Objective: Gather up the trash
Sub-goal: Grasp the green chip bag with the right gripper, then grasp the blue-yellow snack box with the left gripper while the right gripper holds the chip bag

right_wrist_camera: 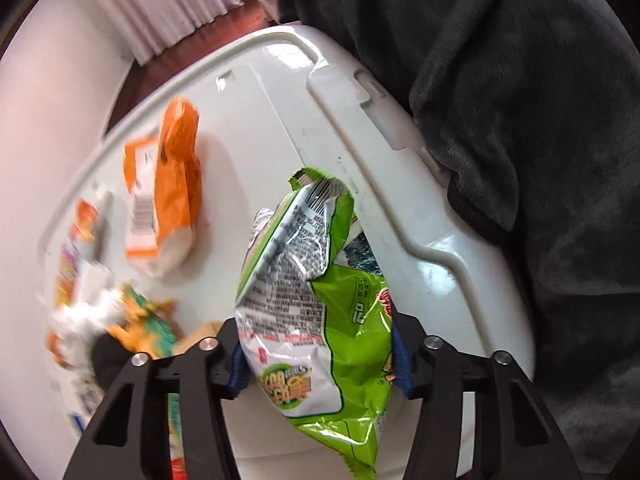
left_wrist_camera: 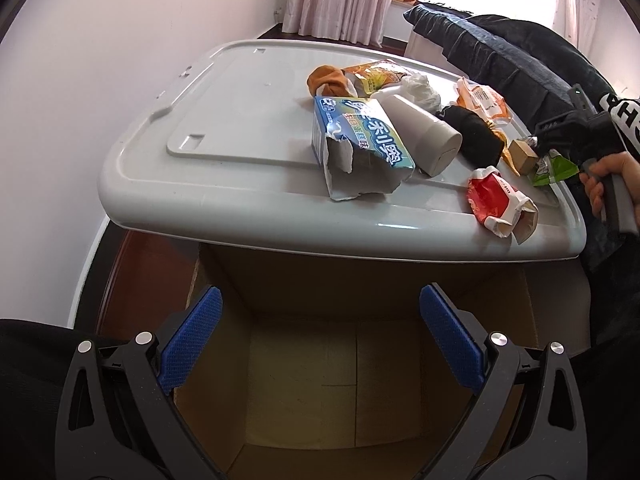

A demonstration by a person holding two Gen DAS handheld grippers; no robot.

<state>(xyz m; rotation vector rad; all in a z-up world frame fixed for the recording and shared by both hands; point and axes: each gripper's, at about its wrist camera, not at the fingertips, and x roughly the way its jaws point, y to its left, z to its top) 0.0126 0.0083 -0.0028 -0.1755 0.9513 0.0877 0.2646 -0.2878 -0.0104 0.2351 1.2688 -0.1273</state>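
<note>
My right gripper [right_wrist_camera: 320, 356] is shut on a green snack wrapper [right_wrist_camera: 316, 300] and holds it above the grey bin lid [right_wrist_camera: 280, 92]. In the left wrist view the right gripper [left_wrist_camera: 560, 136] and the green wrapper [left_wrist_camera: 554, 168] show at the lid's right edge. My left gripper [left_wrist_camera: 320, 336] is open and empty above an open cardboard box [left_wrist_camera: 304, 380] below the lid [left_wrist_camera: 248, 120]. On the lid lie a torn blue box [left_wrist_camera: 360, 140], a white cup [left_wrist_camera: 424, 136], a red wrapper [left_wrist_camera: 496, 200] and an orange packet [right_wrist_camera: 164, 184].
A black sock [left_wrist_camera: 476, 136], an orange sock [left_wrist_camera: 328, 78], a yellow packet [left_wrist_camera: 376, 72], crumpled white paper [left_wrist_camera: 420, 88] and a small brown box [left_wrist_camera: 522, 154] also lie on the lid. A dark blanket [right_wrist_camera: 520, 100] borders the lid's right side. A white wall [left_wrist_camera: 80, 80] stands left.
</note>
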